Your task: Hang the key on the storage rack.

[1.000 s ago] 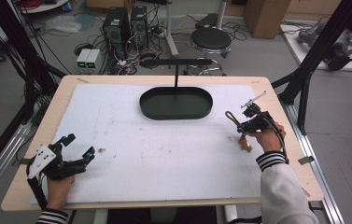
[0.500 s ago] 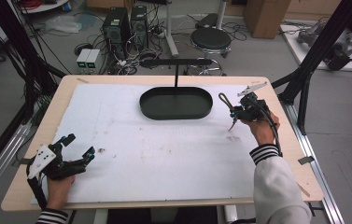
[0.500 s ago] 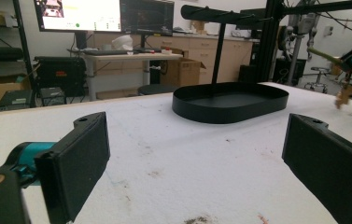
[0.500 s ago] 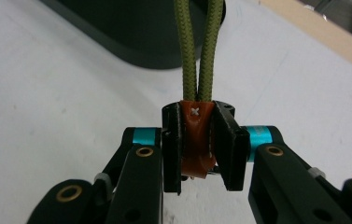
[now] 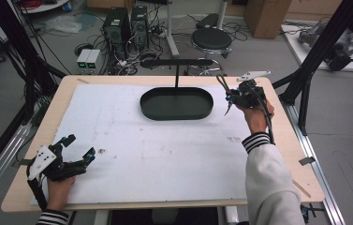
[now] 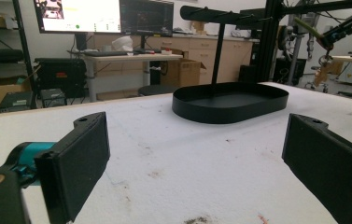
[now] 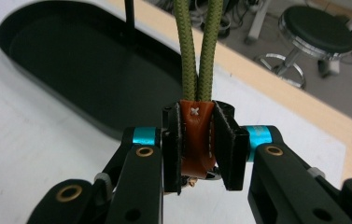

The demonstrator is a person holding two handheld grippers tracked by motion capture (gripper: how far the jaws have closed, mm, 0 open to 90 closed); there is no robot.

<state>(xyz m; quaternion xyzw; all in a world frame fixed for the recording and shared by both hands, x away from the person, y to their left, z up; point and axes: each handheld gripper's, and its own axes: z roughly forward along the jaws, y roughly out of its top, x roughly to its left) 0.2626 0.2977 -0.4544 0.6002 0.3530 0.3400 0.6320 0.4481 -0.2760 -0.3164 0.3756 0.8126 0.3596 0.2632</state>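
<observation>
Keychain strap [image 7: 197,140], an orange leather tab with a looped green cord [image 7: 197,51], is clamped between the jaws of the right gripper [image 5: 239,96], which is held above the counter [image 5: 165,154] just right of the black oval tray [image 5: 176,104]. A T-shaped black stand [image 5: 177,63] is seen rising from the tray's far side. At the near left corner, the left gripper [image 5: 73,150] is held with its jaws wide apart, nothing between them.
</observation>
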